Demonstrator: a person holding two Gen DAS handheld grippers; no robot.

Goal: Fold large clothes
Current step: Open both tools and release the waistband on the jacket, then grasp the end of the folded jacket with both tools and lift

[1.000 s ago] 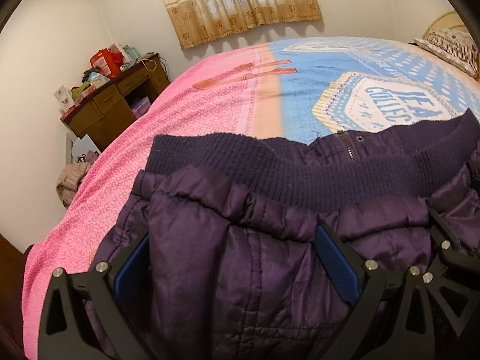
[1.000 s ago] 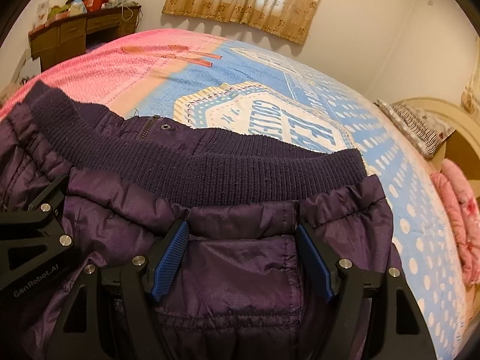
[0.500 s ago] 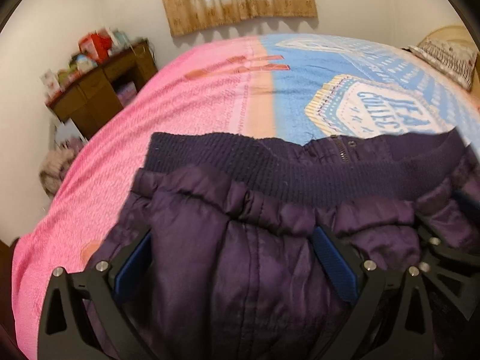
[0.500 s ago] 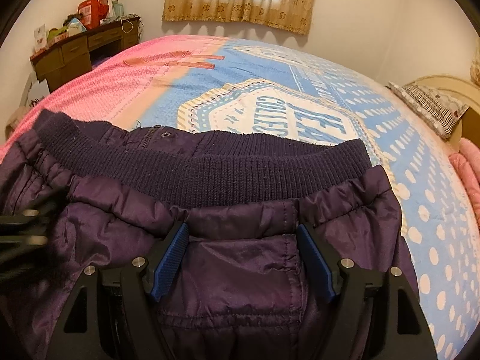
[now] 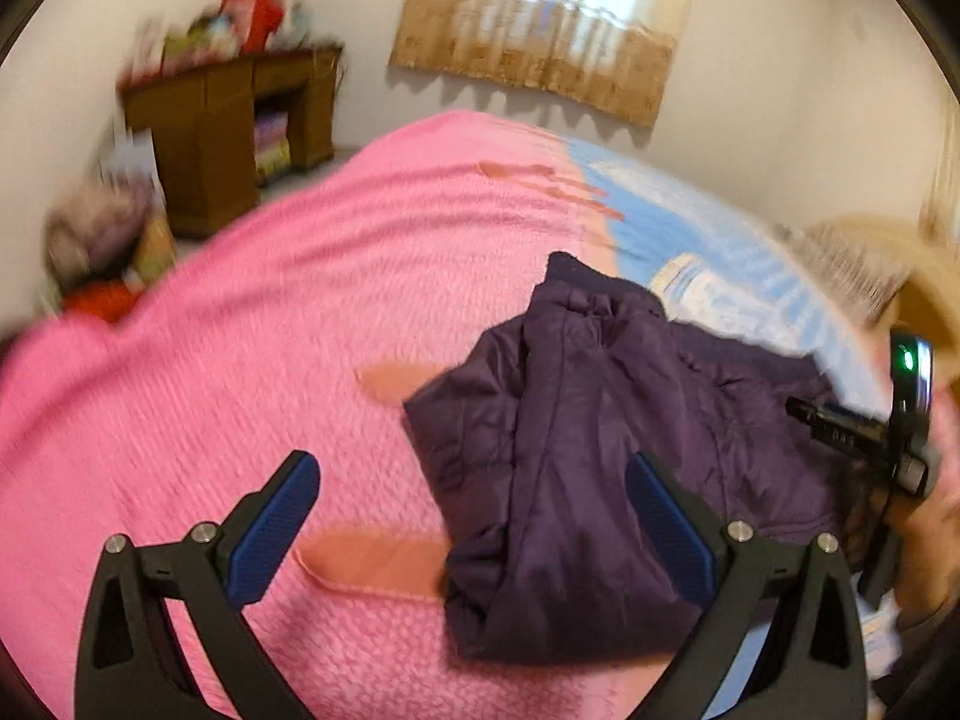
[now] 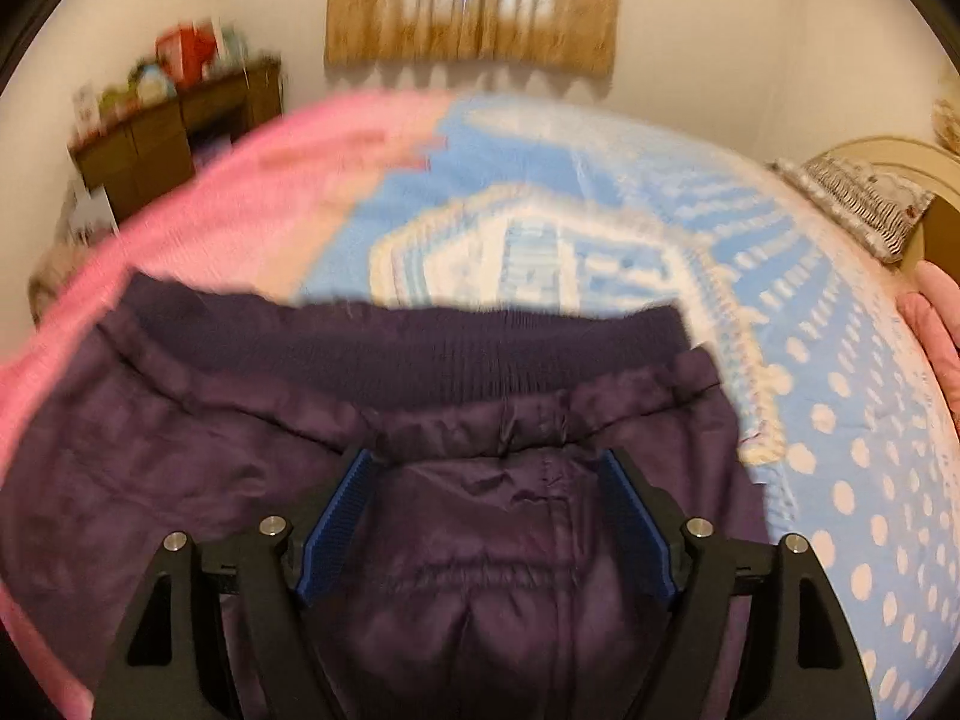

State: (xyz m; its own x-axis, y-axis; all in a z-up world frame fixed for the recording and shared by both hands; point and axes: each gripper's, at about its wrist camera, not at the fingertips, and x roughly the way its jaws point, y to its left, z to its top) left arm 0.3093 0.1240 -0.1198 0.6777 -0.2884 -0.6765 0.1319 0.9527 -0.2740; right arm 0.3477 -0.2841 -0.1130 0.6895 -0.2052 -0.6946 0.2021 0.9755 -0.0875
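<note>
A dark purple padded jacket lies folded on the bed, with its ribbed knit hem toward the far side. My left gripper is open and empty, lifted off and to the left of the jacket, over the pink bedspread. My right gripper is open, its blue pads spread either side of a bulge of jacket fabric low over it; contact cannot be told. The right gripper's body shows in the left wrist view at the jacket's right edge.
The bedspread is pink on the left and blue with white dots on the right. A wooden desk with clutter stands by the far wall. A curtained window is behind. A pillow lies at the far right.
My left gripper has pulled back and swung left off the jacket, which now lies to its right. The right gripper has lifted slightly, staying over the jacket. Both views are motion-blurred.
</note>
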